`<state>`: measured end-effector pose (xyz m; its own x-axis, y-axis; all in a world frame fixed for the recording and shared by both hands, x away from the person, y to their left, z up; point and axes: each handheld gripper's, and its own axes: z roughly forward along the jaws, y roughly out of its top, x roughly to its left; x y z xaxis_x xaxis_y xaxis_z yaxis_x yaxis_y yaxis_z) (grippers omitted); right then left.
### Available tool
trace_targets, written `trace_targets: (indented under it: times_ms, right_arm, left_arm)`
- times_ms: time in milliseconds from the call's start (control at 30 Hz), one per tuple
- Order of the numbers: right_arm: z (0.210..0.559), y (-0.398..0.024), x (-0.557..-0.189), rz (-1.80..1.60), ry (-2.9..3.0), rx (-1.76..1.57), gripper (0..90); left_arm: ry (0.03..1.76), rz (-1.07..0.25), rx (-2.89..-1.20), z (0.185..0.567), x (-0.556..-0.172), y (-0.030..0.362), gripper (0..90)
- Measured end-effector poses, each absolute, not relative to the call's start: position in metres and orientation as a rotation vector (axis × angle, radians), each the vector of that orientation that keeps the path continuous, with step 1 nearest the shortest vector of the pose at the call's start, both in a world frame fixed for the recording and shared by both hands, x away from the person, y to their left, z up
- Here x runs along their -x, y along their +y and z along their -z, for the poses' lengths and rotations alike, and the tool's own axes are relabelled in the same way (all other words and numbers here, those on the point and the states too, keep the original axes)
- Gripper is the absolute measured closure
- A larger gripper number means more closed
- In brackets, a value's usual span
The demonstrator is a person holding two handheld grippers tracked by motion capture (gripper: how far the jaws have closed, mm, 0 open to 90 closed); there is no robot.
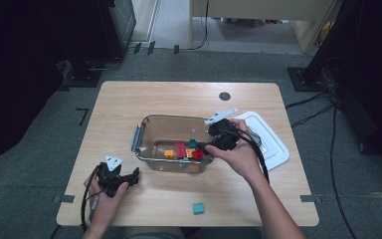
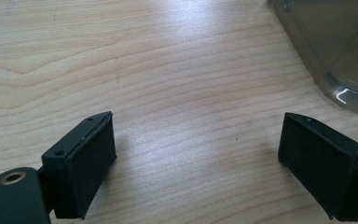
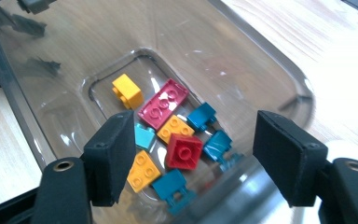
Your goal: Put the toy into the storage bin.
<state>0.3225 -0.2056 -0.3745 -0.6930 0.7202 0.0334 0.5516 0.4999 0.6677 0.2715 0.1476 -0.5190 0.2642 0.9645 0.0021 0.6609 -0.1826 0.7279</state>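
A clear plastic container (image 1: 148, 125) stands mid-table and holds several small bricks. Among them are a yellow brick (image 3: 127, 91), a crimson plate (image 3: 163, 103), a red square brick (image 3: 184, 151) and teal bricks (image 3: 217, 145). My right gripper (image 1: 204, 148) hangs over the container's right end, pointing down at the pile. In the right gripper view, the right gripper (image 3: 196, 122) stands open with nothing between its pads. My left gripper (image 1: 134, 175) rests low over the table at the front left. The left gripper (image 2: 196, 135) is open over bare wood.
A single teal brick (image 1: 198, 207) lies on the table near the front edge. A white lid (image 1: 274, 145) lies to the right of the container. A corner of the container (image 2: 340, 51) sits just beyond the left gripper's right jaw. A dark round hole (image 1: 224, 96) marks the table's far side.
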Motion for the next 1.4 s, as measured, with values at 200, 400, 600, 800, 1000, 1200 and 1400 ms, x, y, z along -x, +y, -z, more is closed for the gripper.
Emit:
trace_targets:
  times_ms: [200,400,600,800,1000,1200,1400]
  right_arm:
    - [0.375,-0.226,-0.314,-0.989,2.45,-1.117,27.6]
    - [0.379,-0.246,-0.302,-1.006,2.418,-1.158,26.6]
    - [0.389,-0.262,-0.29,-1.008,2.394,-1.204,26.3]
    - [0.401,-0.276,-0.279,-0.994,2.383,-1.244,26.3]
    - [0.421,-0.285,-0.264,-0.971,2.393,-1.282,26.6]
    - [0.447,-0.286,-0.248,-0.945,2.426,-1.317,27.9]
    - [0.469,-0.282,-0.232,-0.976,2.443,-1.338,30.4]
  left_arm:
    - [1.467,-0.635,-1.925,0.519,-0.271,0.148,10.8]
    - [1.467,-0.635,-1.924,0.519,-0.272,0.148,10.8]
    - [1.467,-0.635,-1.924,0.519,-0.271,0.148,10.8]
    - [1.467,-0.634,-1.925,0.519,-0.271,0.148,10.8]
    - [1.468,-0.634,-1.925,0.519,-0.271,0.148,10.8]
    - [1.467,-0.634,-1.925,0.519,-0.271,0.148,10.7]
    - [1.467,-0.634,-1.926,0.519,-0.271,0.148,10.8]
